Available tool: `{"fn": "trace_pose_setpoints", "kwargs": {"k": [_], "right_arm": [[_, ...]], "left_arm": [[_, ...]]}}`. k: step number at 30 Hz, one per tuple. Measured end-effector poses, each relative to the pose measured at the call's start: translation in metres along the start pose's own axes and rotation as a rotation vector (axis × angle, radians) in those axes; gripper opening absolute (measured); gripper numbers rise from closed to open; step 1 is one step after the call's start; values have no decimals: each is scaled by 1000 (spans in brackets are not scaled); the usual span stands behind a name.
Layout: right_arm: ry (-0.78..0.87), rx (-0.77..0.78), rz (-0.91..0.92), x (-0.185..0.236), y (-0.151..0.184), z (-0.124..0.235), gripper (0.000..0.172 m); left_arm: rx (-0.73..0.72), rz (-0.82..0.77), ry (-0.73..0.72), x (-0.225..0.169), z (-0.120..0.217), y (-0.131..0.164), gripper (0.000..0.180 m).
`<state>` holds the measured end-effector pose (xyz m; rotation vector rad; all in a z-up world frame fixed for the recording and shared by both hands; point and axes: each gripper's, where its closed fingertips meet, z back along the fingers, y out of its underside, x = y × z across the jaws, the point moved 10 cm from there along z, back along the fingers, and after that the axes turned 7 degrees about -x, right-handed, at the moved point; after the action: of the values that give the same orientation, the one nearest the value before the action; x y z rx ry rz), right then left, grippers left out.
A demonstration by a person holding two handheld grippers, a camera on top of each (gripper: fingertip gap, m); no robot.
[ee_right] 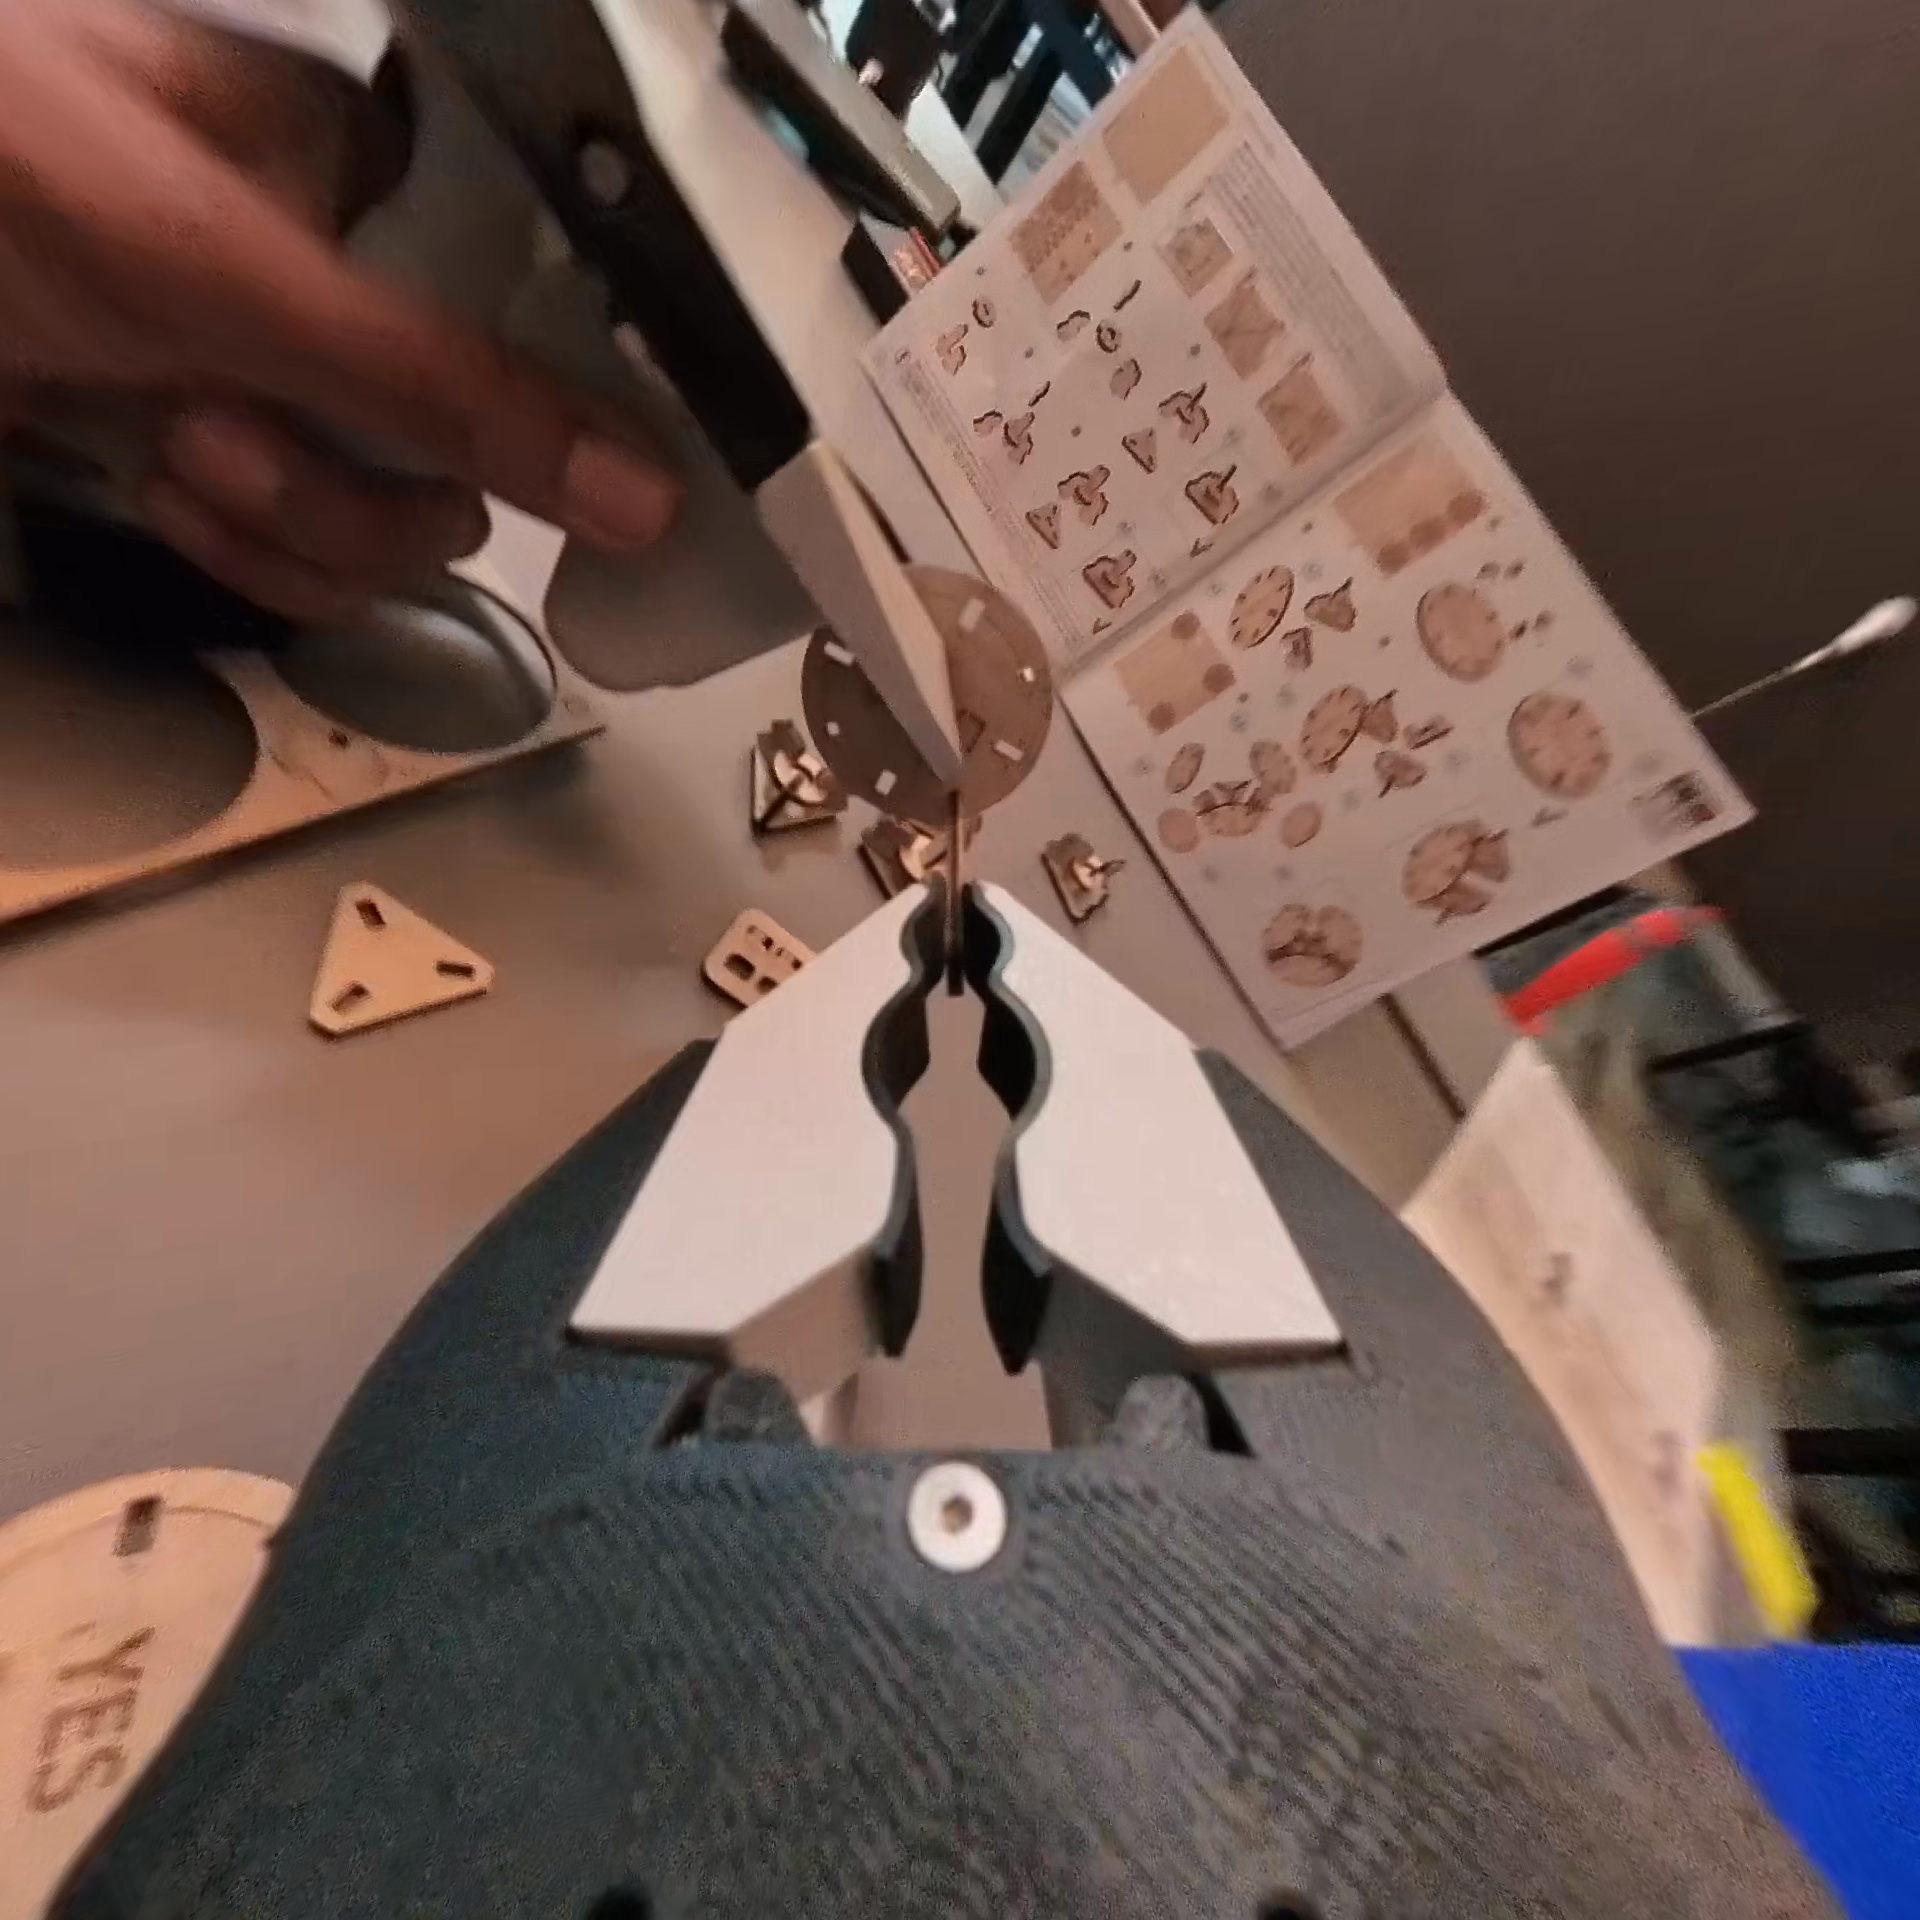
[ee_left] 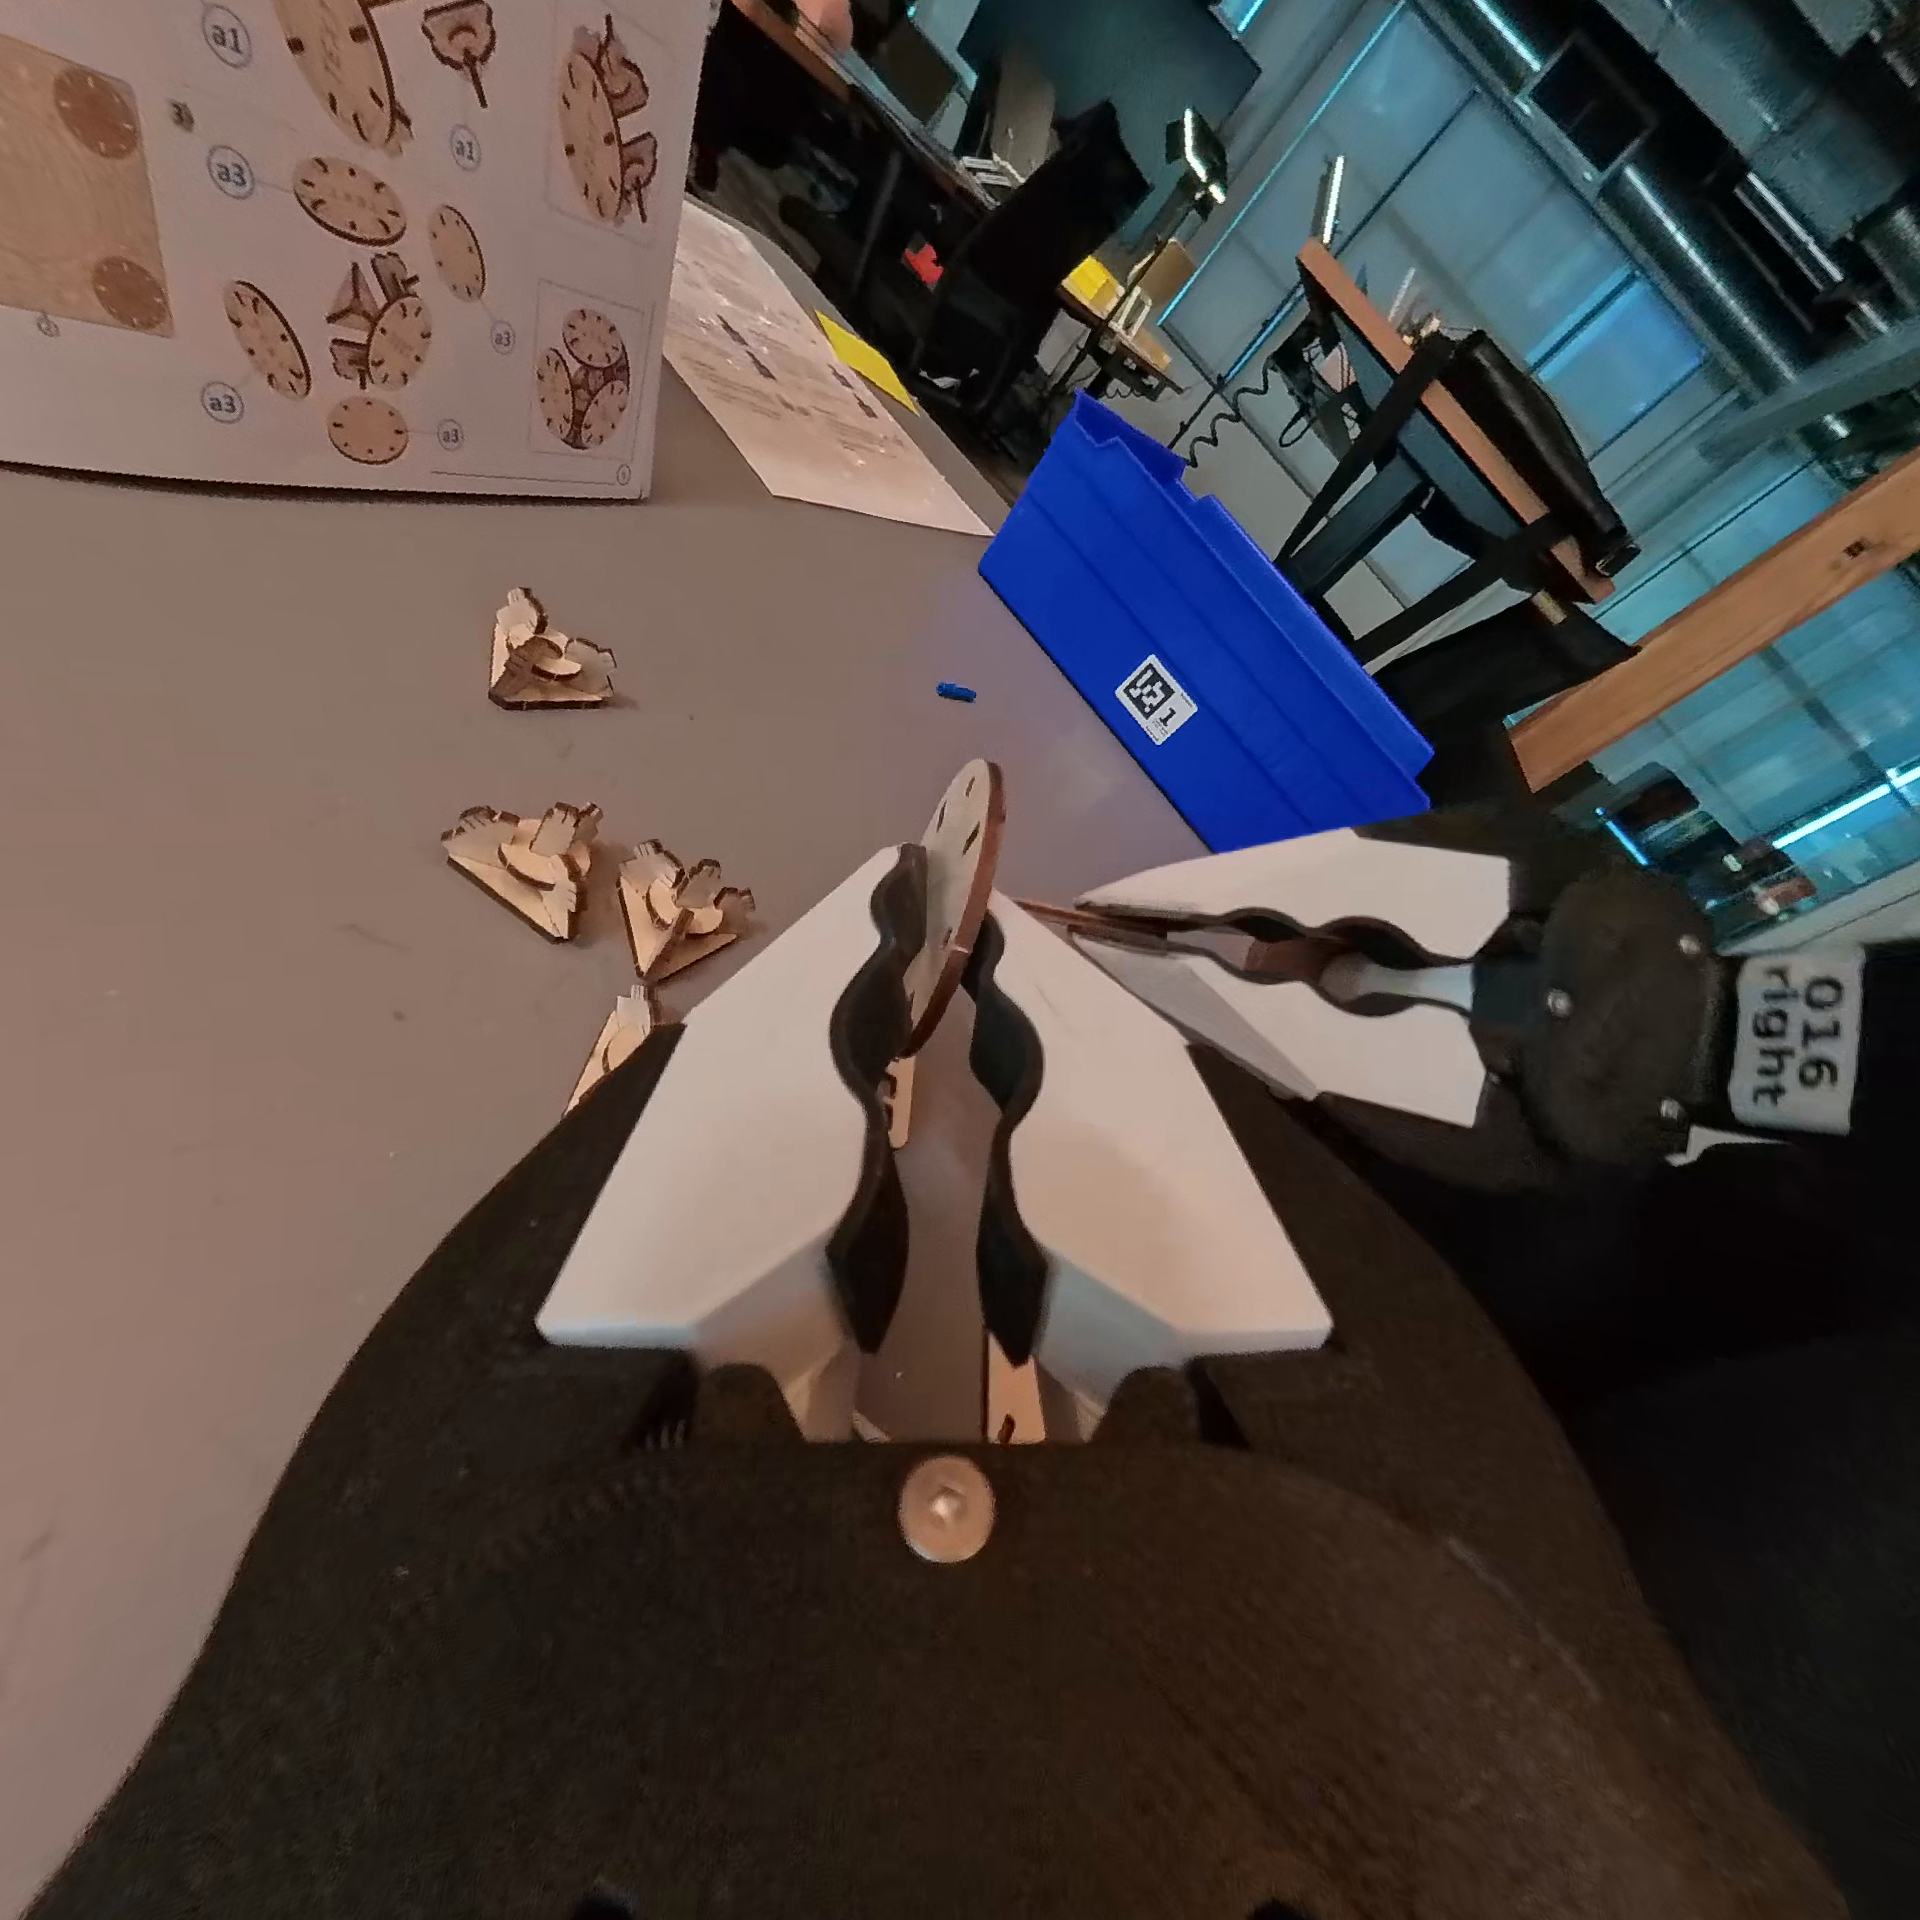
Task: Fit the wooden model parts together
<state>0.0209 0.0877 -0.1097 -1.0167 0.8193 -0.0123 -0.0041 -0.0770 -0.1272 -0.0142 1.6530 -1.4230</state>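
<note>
My left claw is clamped on a round wooden disc with slots near its rim, held on edge above the grey table. My right claw pinches a thin flat wooden piece edge-on, its tip right at the disc's face. I see a hand behind the left claw. Below, small triangular wooden assemblies sit near each other, with a flat triangular plate apart from them. An open instruction sheet lies beyond, and a blue bin stands at the table's edge.
</note>
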Motion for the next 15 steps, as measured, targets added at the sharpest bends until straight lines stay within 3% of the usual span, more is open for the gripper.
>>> {"fn": "trace_pose_setpoints", "kwargs": {"k": [3,7,9,15], "right_arm": [[-36,-13,-91,-4,3,0,1],[76,40,419,17,1,-3,1],[98,52,513,23,1,-4,1],[48,-19,143,6,-2,-2,1]], "left_arm": [[4,15,-1,2,0,1,4],[10,34,1,1,-2,2,5],[12,53,5,2,-2,3,6],[-12,63,24,3,0,-1,6]]}}
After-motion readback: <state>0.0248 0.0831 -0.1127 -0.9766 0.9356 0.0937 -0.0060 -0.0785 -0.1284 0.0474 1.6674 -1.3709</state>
